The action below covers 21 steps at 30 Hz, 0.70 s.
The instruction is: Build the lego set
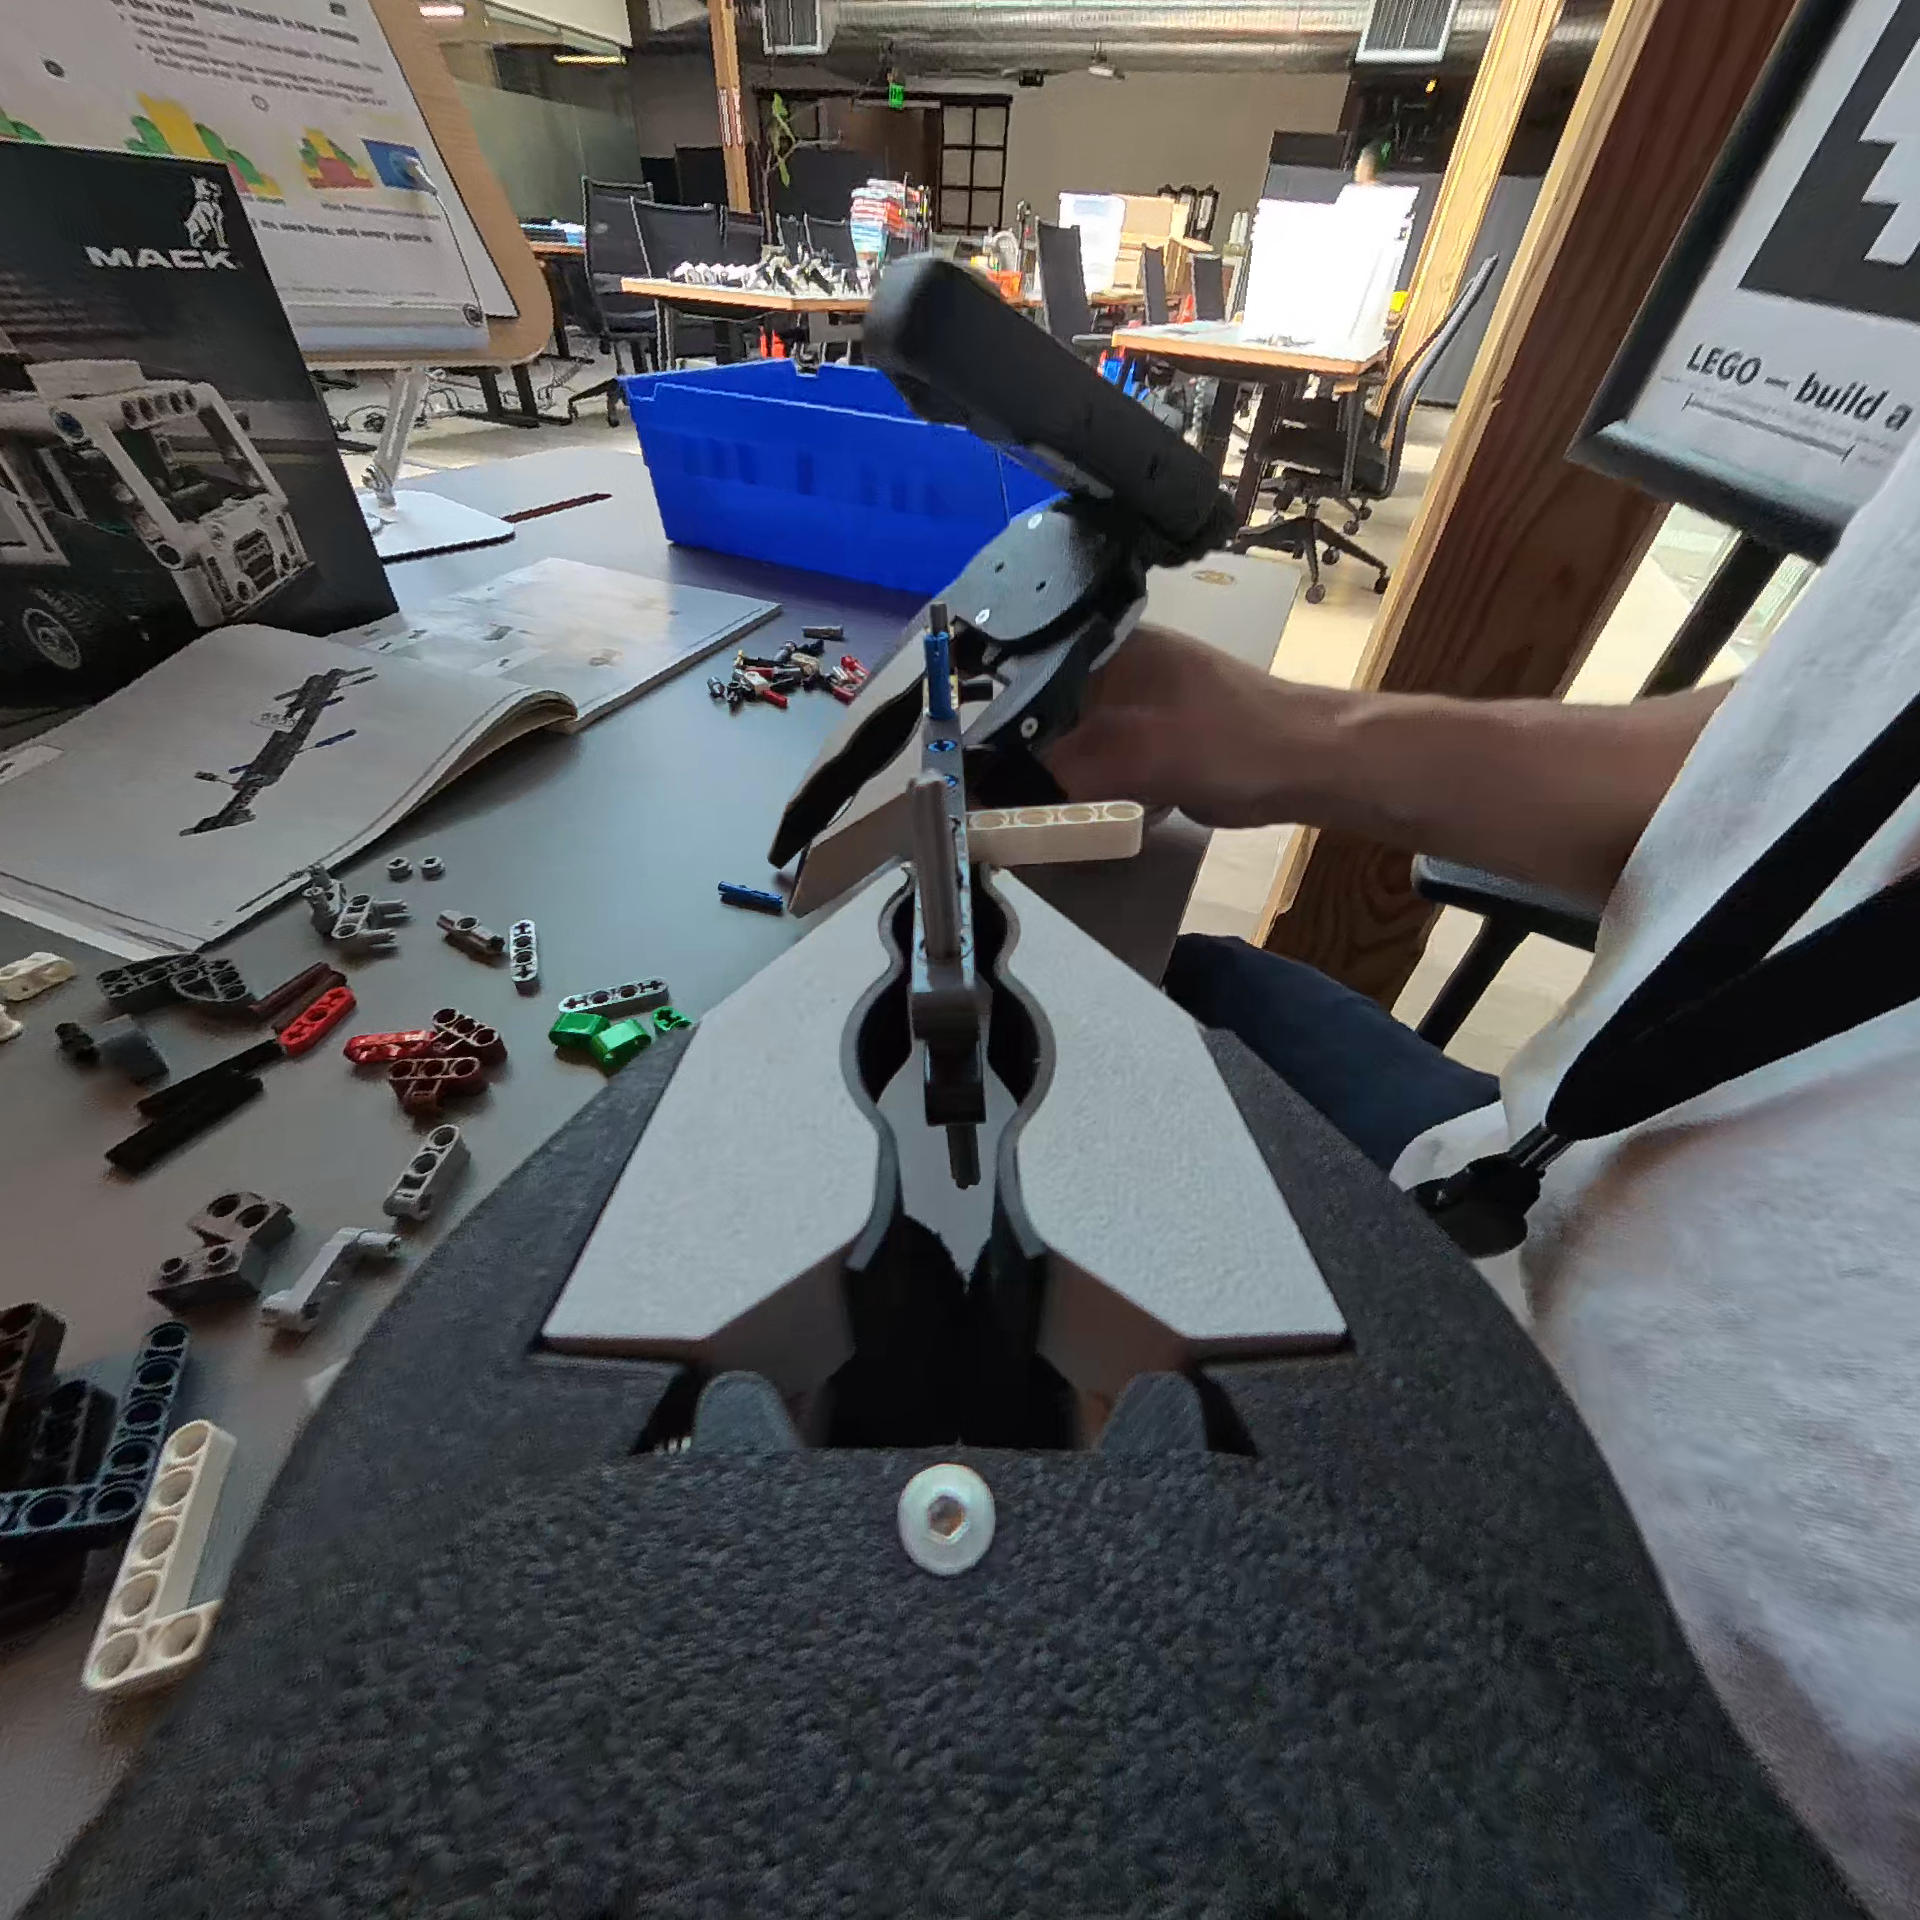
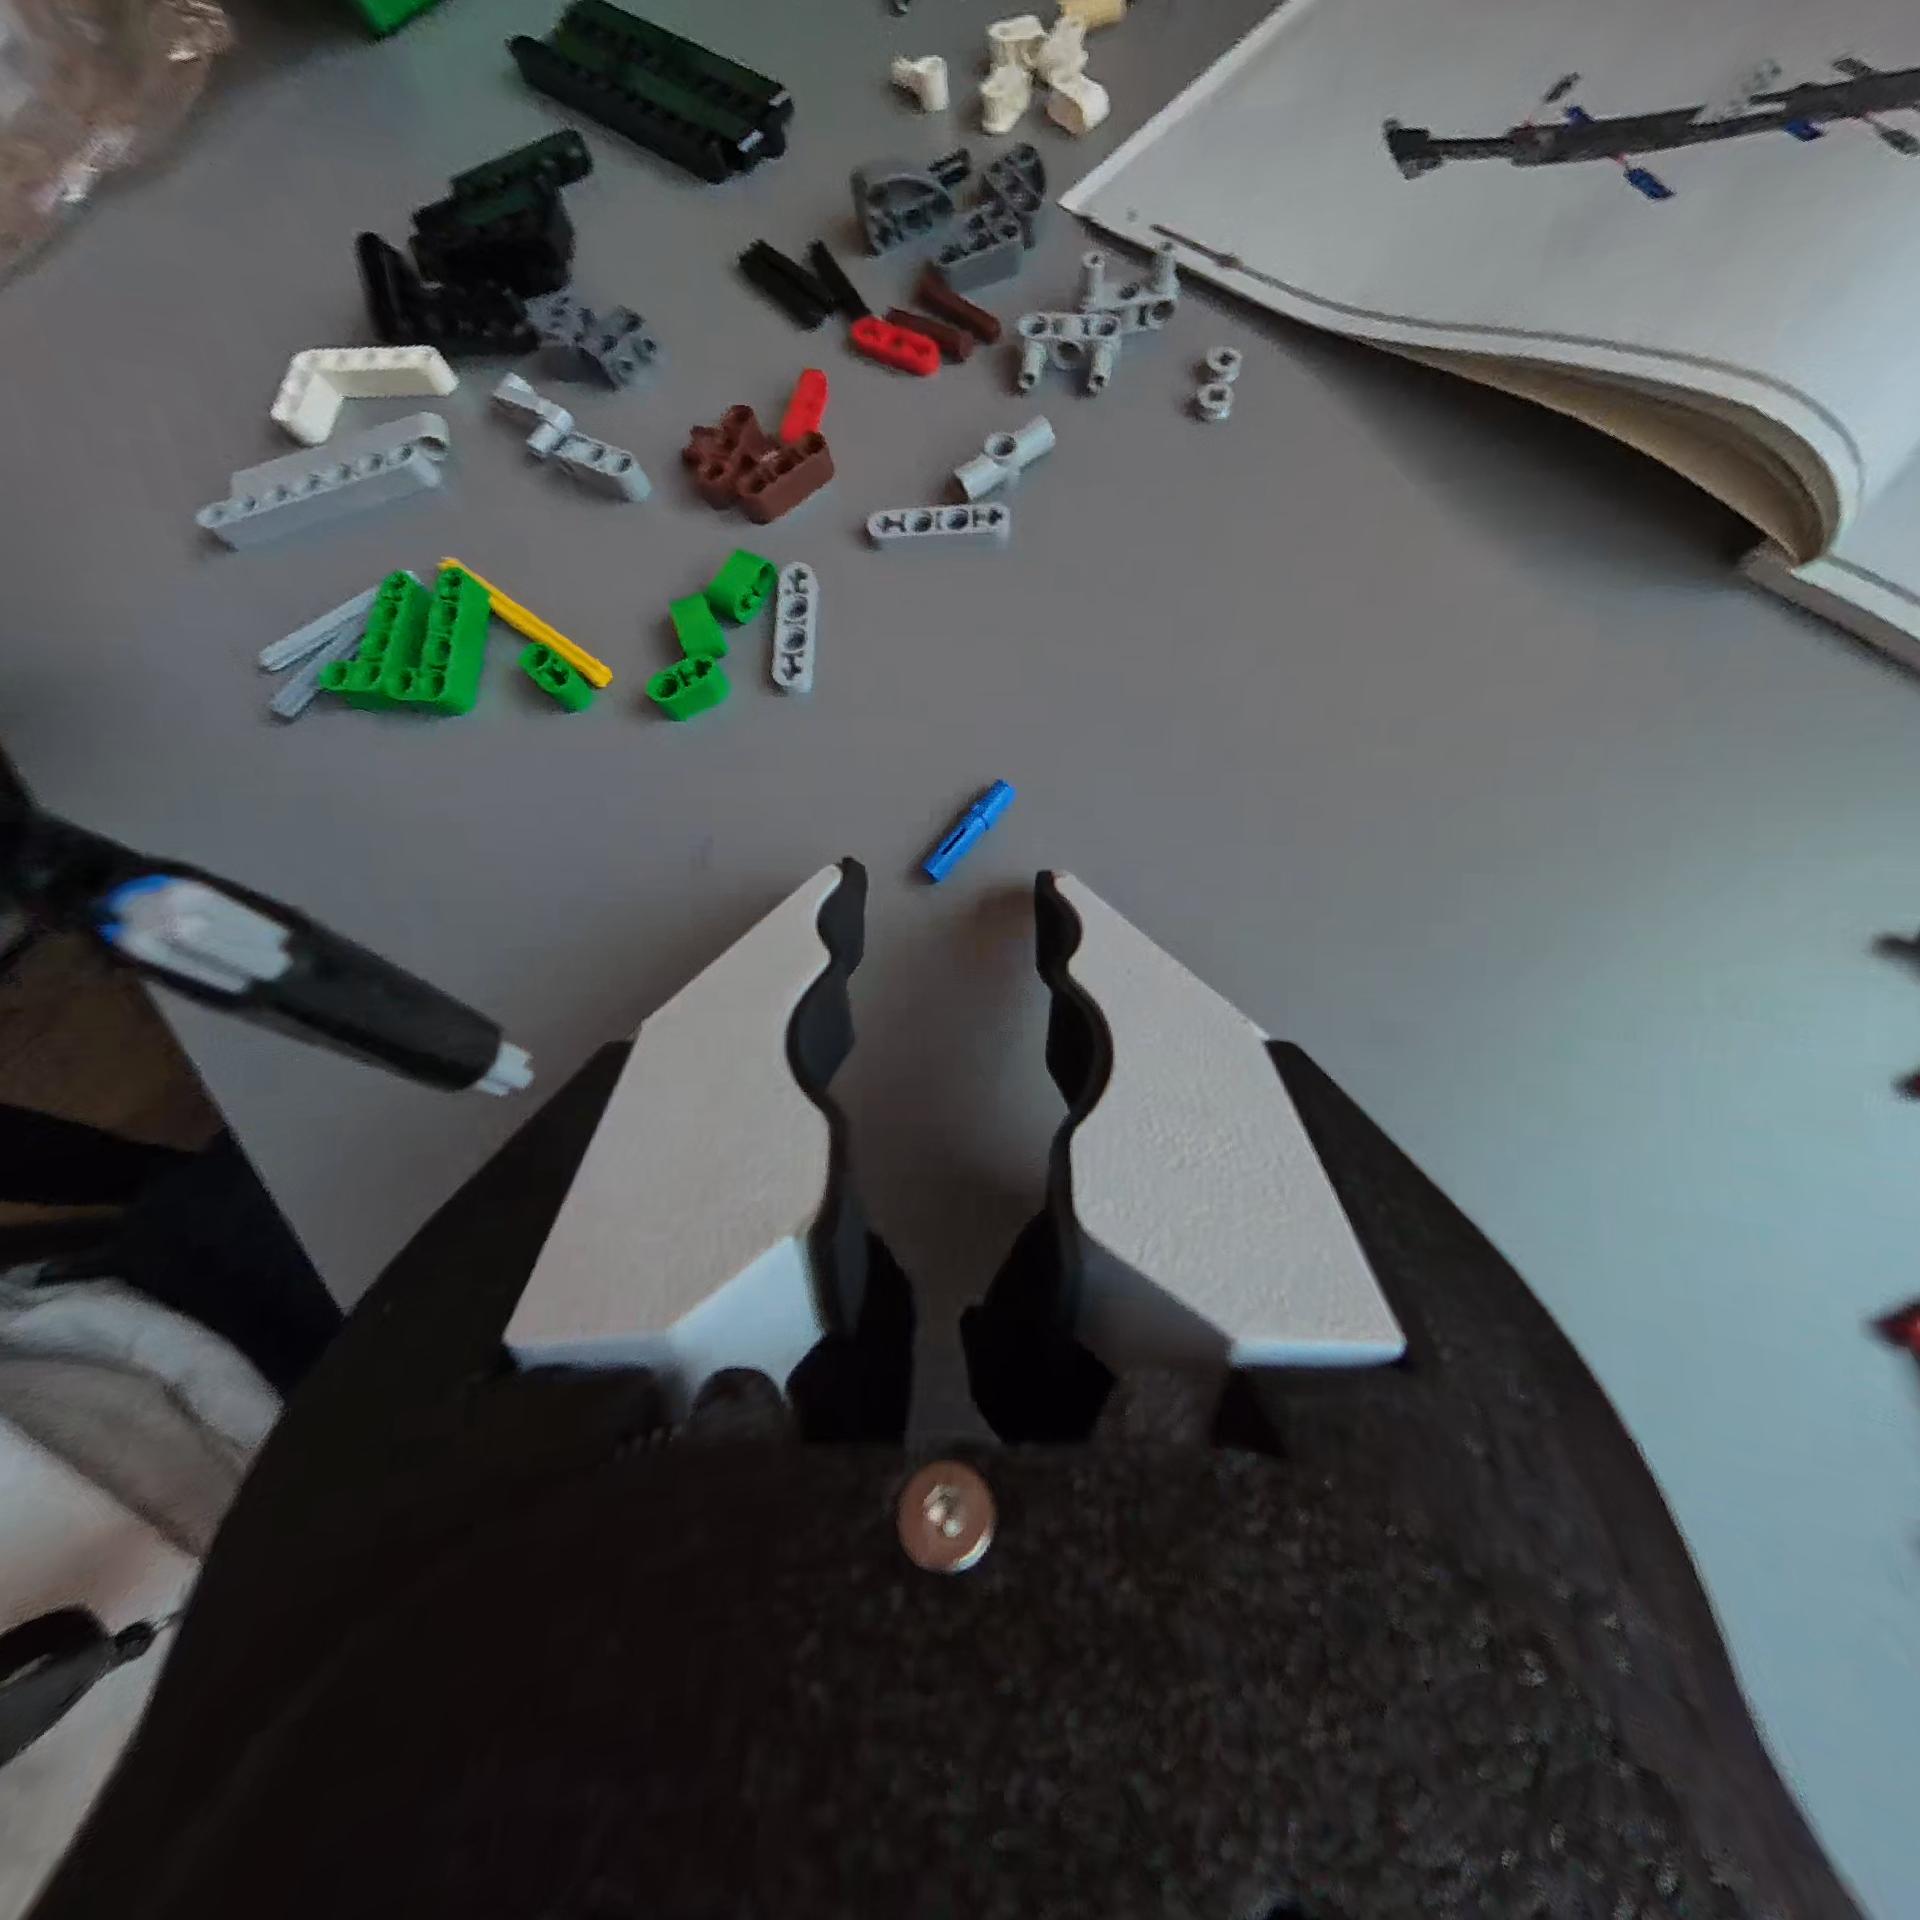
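My left gripper (image 1: 943,896) is shut on a long dark grey Lego assembly (image 1: 948,764) with blue pins and a grey axle, held up above the table. A white beam (image 1: 1055,831) sticks out to its right. My right gripper (image 2: 948,883) is open and empty, tilted down just above the grey table (image 2: 1351,831). A loose blue pin (image 2: 968,831) lies right in front of its fingertips. The left wrist view shows the right gripper (image 1: 792,881) over that blue pin (image 1: 750,896). The held assembly shows blurred at the left of the right wrist view (image 2: 312,987).
Several loose pieces lie on the table: green (image 2: 416,644), brown (image 2: 758,462), grey (image 2: 322,483), black (image 2: 655,83). An open instruction booklet (image 2: 1558,270) lies at the right. A blue bin (image 1: 810,468) and the set box (image 1: 135,416) stand behind. A person's arm (image 1: 1351,758) holds the right gripper. Across from one pair of fingers to the other is roughly 15 cm.
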{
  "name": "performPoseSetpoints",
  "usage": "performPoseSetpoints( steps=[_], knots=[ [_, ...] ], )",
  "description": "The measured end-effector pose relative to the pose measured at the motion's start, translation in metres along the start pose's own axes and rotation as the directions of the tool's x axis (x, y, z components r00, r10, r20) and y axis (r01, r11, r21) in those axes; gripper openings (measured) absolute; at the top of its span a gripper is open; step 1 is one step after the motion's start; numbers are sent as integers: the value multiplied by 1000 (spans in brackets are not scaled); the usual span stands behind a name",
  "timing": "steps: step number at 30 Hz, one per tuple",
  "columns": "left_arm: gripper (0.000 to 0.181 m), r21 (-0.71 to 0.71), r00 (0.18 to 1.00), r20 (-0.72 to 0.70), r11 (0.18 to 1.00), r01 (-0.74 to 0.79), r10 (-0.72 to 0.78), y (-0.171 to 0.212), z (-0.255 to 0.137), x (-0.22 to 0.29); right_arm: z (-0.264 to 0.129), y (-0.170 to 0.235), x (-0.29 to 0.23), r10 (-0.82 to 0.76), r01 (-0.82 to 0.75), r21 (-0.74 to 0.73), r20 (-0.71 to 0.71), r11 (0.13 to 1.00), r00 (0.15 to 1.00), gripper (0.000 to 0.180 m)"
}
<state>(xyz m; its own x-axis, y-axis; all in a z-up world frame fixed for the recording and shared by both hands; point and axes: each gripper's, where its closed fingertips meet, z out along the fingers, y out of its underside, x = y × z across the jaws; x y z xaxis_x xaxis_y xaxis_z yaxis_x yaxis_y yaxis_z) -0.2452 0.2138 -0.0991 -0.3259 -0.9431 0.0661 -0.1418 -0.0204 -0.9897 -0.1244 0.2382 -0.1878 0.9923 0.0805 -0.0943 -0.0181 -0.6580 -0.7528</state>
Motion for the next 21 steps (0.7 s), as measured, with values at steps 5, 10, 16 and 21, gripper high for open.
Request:
performPoseSetpoints(
  steps=[5,10,16,21],
  knots=[
    [7,14,1000,-4,1000,11,-11,2,-7,-2,7,-2,1,18,-18,-4,-110,1000,994,17],
    [7,6,1000,-3,1000,21,-21,5,-12,-3,14,-7,3,-16,14,-11,-130,1000,991,6],
    [7,-20,994,-26,995,101,-102,5,-8,-7,9,-7,8,-142,145,-33,64,989,988,3],
    [7,-194,981,-88,969,151,-170,16,21,-11,-46,-50,20,-687,664,176,191,727,701,2]
  ],
)
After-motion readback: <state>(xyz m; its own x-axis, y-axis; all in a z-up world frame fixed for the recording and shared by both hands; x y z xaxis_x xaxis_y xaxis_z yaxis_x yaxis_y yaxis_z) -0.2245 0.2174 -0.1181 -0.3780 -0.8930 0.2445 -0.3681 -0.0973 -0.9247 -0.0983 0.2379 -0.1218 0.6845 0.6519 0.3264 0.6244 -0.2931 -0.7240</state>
